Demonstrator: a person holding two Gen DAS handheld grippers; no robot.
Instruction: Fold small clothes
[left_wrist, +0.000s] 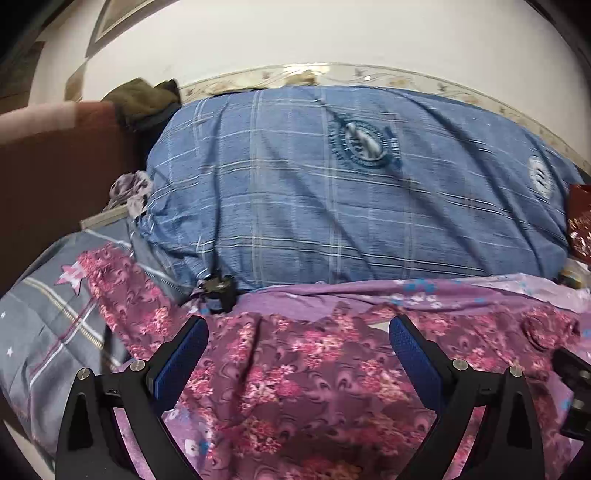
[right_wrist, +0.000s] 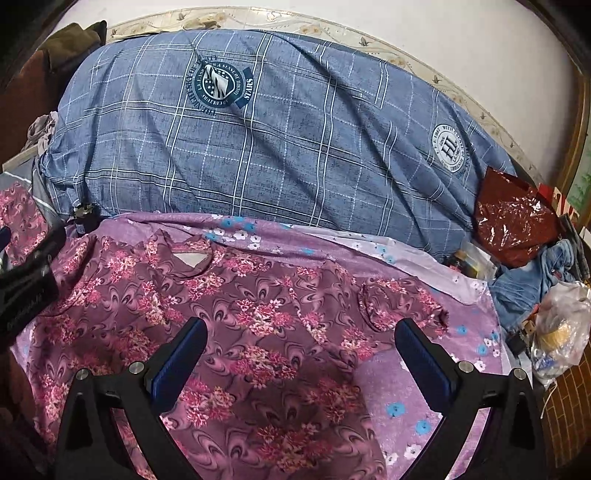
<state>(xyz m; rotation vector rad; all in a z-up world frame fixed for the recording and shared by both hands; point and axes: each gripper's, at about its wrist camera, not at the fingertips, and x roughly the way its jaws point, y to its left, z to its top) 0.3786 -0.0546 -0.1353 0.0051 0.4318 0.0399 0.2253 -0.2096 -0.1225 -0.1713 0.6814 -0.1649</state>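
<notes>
A maroon top with pink flower print (right_wrist: 236, 295) lies spread on a purple floral sheet (right_wrist: 424, 398), neckline toward the far side, one short sleeve (right_wrist: 391, 306) out to the right. My right gripper (right_wrist: 300, 328) hovers open above the top's middle, nothing between its blue pads. In the left wrist view the same top (left_wrist: 295, 369) fills the foreground. My left gripper (left_wrist: 298, 328) is open over it, empty. The left gripper's black body (right_wrist: 26, 277) shows at the left edge of the right wrist view, over the top's left side.
A big blue plaid duvet (right_wrist: 277, 140) bulks up right behind the top. A dark red plastic bag (right_wrist: 517, 225), blue jeans (right_wrist: 535, 273) and a clear bag (right_wrist: 557, 325) crowd the right. A grey star-print quilt (left_wrist: 55, 325) lies left, with a brown headboard (left_wrist: 55, 166) behind.
</notes>
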